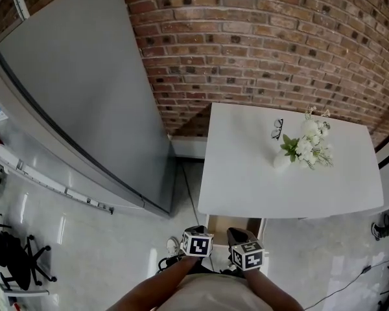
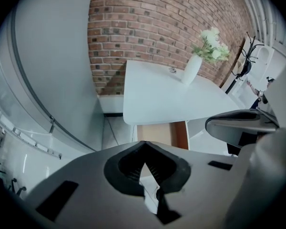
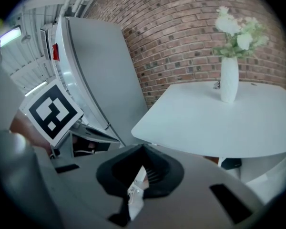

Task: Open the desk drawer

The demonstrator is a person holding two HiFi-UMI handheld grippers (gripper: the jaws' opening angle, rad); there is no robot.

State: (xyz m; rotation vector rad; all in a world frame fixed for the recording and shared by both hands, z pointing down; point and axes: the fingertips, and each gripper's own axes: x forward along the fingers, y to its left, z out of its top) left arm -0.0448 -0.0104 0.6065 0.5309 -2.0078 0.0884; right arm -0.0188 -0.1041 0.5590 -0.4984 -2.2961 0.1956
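The desk (image 1: 246,173) stood with its far edge against the brick wall (image 1: 259,44). The drawer (image 1: 232,223) hung under the desk's near edge, towards its left corner, and was pulled out far enough to show its wooden inside. In the left gripper view the drawer (image 2: 161,133) lay open just below the desk top (image 2: 157,94).

The left gripper (image 1: 198,238) was held in front of the desk's near edge, just beside the open drawer. Its jaws were closed tip to tip with nothing between them, which showed plainly in its own view (image 2: 144,152). The right gripper (image 1: 246,251) was close beside it, also before the near edge. Its jaws were likewise pressed together and empty (image 3: 143,151).

On the desk's right half stood a white vase (image 1: 282,161) of pale flowers (image 1: 309,144) (the vase looked tipped over from above, but it stood upright). A pair of glasses (image 1: 277,129) lay near it, towards the wall. A tall grey board (image 1: 84,89) leaned to the left of the desk.
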